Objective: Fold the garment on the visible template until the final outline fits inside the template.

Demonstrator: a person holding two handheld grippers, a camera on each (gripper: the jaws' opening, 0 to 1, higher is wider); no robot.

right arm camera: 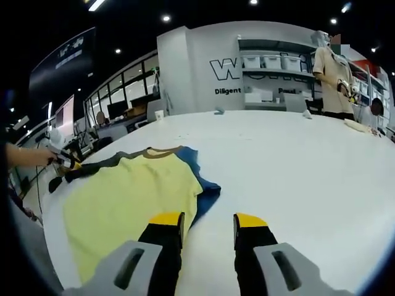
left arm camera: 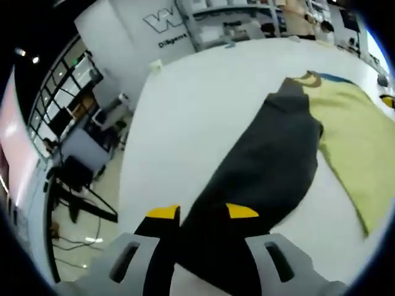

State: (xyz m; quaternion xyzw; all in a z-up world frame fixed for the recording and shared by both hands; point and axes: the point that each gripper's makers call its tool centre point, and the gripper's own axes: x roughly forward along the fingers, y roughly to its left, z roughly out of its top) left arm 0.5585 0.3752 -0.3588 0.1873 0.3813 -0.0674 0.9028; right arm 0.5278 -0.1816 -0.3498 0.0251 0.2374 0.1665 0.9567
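While I worked through the left gripper view first, the left gripper [left arm camera: 202, 213] had its yellow-tipped jaws around the cuff end of the dark sleeve [left arm camera: 265, 172], cloth lying between them; whether they were clamped or merely straddling it, I could not tell. The sleeve's long axis ran straight ahead and a little to the right of the jaws, up to the collar [left arm camera: 307, 78]. The yellow body of the garment [left arm camera: 358, 145] lay ahead and to the right. My judgement: the sleeve wanted carrying rightward across the body, and the left gripper was the nearer one for it.

Round it lay the white table [left arm camera: 197, 117], smooth and bare to the left of the sleeve; beyond its far edge stood shelving [left arm camera: 228, 18] and a white wall with lettering.

Next, the right gripper view. The right gripper [right arm camera: 208, 221] hung released, jaws apart, nothing between them. The garment lay to its left and just ahead, yellow panel flat, with a blue sleeve [right arm camera: 200, 185] folded beside the left jaw tip, close but apart. The other gripper showed at far left, at the dark sleeve end. A person [right arm camera: 333, 74] stood at the table's far right. No template outline was plain to me.
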